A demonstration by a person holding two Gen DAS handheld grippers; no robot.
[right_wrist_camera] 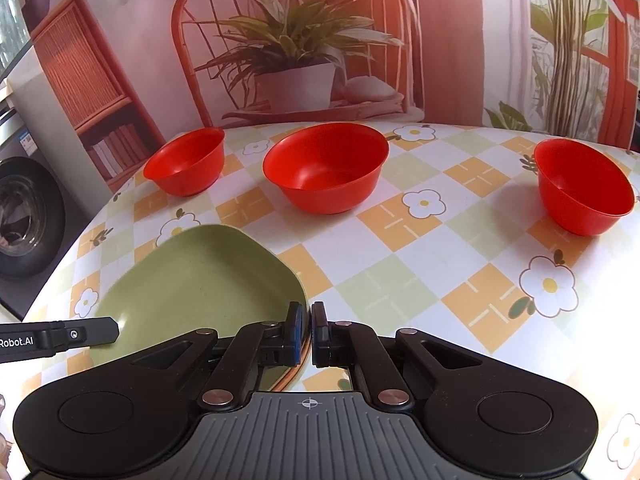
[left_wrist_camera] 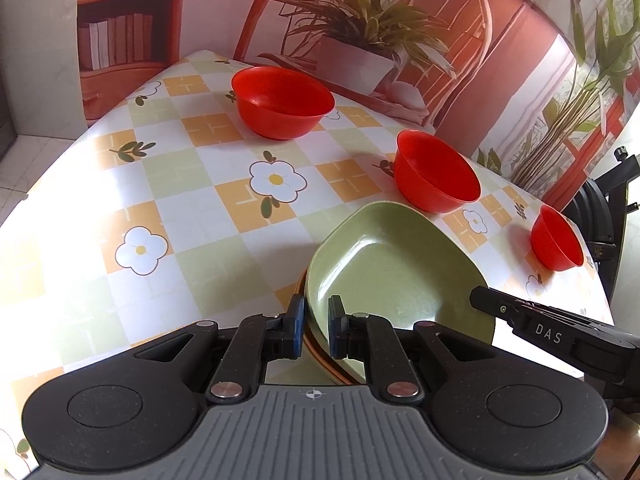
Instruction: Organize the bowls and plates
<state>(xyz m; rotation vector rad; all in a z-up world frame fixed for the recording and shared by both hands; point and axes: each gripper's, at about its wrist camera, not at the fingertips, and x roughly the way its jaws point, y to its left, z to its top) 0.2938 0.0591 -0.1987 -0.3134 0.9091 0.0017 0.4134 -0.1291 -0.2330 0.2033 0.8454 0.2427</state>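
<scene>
The green plate (left_wrist_camera: 396,276) lies at the near edge of the tabletop (left_wrist_camera: 188,216), stacked on another plate of which only an orange-brown rim (left_wrist_camera: 320,354) is seen below it. The green plate looks stiff, light and smooth, likely plastic or melamine, so a slip is possible; the raised rim is judged the best place to take hold.

The rim is straddled by the left hand-held gripper (left_wrist_camera: 317,328), one finger inside the plate and one outside, with a narrow gap left; whether the pads actually press the rim cannot be told. The opposite edge is met by the right hand-held gripper (right_wrist_camera: 307,333), whose fingers are drawn almost together over the rim, apparently pinching it.

Farther back, three red bowls are set apart on the tabletop: a large bowl (right_wrist_camera: 326,168), a middle bowl (right_wrist_camera: 186,162) and a third bowl (right_wrist_camera: 584,188). All three stand upright and are seen to be empty. They look light and rigid, and nesting by size is judged feasible.
</scene>
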